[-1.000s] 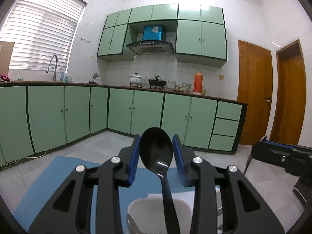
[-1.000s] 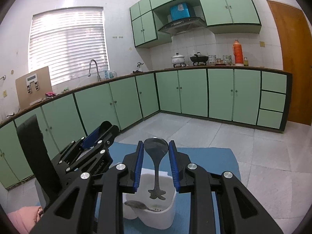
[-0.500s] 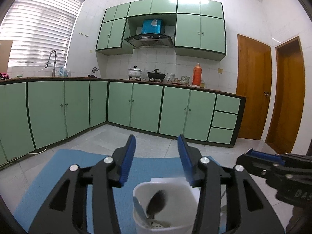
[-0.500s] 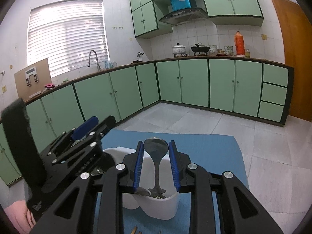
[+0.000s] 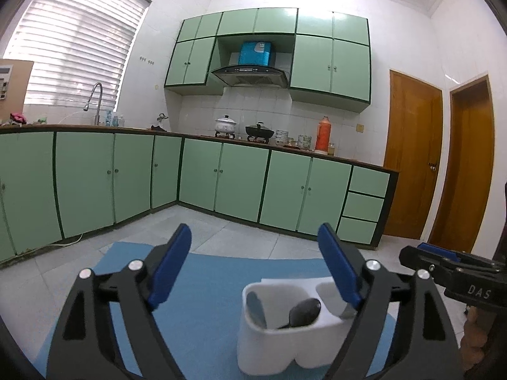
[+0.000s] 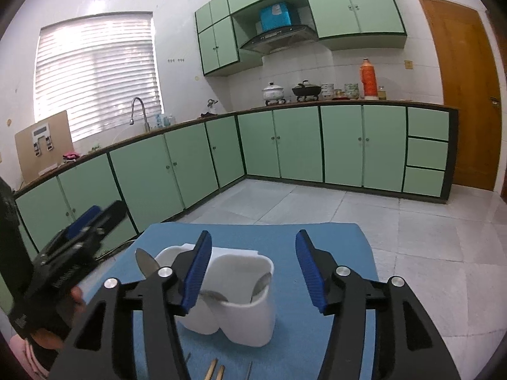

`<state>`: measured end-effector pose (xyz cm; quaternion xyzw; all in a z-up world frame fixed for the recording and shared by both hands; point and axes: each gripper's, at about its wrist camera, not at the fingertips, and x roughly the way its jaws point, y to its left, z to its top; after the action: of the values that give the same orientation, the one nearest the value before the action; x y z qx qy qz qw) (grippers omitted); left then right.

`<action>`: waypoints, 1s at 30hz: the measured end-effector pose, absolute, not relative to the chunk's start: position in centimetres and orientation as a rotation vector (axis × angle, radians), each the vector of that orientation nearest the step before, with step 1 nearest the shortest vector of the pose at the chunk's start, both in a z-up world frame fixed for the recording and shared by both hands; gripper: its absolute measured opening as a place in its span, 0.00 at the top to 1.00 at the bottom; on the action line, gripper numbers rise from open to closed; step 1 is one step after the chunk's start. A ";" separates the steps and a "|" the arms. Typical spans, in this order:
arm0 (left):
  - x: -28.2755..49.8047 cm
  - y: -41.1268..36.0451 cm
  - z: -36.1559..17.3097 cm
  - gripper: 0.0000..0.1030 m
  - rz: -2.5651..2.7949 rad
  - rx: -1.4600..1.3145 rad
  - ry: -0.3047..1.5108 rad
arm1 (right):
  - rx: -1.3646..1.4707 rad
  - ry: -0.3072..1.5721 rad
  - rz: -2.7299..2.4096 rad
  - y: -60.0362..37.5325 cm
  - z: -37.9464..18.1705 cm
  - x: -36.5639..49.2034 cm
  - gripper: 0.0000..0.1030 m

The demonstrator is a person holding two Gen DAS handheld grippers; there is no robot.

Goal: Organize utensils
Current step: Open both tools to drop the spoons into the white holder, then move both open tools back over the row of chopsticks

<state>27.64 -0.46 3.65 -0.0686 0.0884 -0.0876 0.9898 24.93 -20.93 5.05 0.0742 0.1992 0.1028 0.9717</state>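
Note:
A white two-compartment utensil holder (image 5: 294, 338) stands on a blue mat (image 5: 206, 316); it also shows in the right wrist view (image 6: 240, 310). A black spoon (image 5: 302, 310) and a grey utensil (image 5: 255, 305) stand in its left compartment. A metal spoon (image 6: 262, 281) leans in the holder's right compartment, and a grey utensil tip (image 6: 146, 264) sticks up at its left. My left gripper (image 5: 255, 266) is open and empty above the holder. My right gripper (image 6: 252, 272) is open and empty over the holder. Each gripper shows in the other's view.
Chopstick ends (image 6: 215, 370) and thin metal utensil tips (image 6: 249, 372) lie on the mat (image 6: 332, 253) at the near edge. Green kitchen cabinets (image 5: 240, 183) and a tiled floor (image 6: 412, 237) lie beyond. Wooden doors (image 5: 412, 164) are at the right.
Both grippers opened. The left let the black spoon drop into the holder, the right let the metal spoon drop into it. Both grippers pulled back from the holder.

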 end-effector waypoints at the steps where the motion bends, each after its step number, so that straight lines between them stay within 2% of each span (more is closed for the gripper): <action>1: 27.1 -0.2 3.8 0.18 -0.174 -0.136 0.181 | 0.153 0.400 0.201 -21.1 5.0 24.4 0.42; 6: 23.4 1.0 3.6 0.13 -0.169 -0.124 0.208 | 0.154 0.397 0.171 -21.7 4.6 21.6 0.34; 13: 18.3 2.0 1.7 0.09 -0.160 -0.083 0.290 | 0.137 0.409 0.133 -22.0 2.8 16.4 0.28; 17: 15.3 2.3 0.1 0.08 -0.148 -0.066 0.330 | 0.140 0.431 0.107 -21.9 1.0 13.2 0.27; 25: 11.0 2.0 -3.6 0.06 -0.147 -0.017 0.430 | 0.122 0.484 0.065 -21.3 -3.2 8.2 0.11; 30: 8.8 2.2 -5.8 0.05 -0.153 -0.001 0.484 | 0.120 0.552 0.061 -21.1 -6.0 5.9 0.09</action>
<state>8.76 2.23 -5.79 -0.0004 0.2395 -0.0755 0.9679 5.87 -21.07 -5.96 0.0590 0.2725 0.0299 0.9599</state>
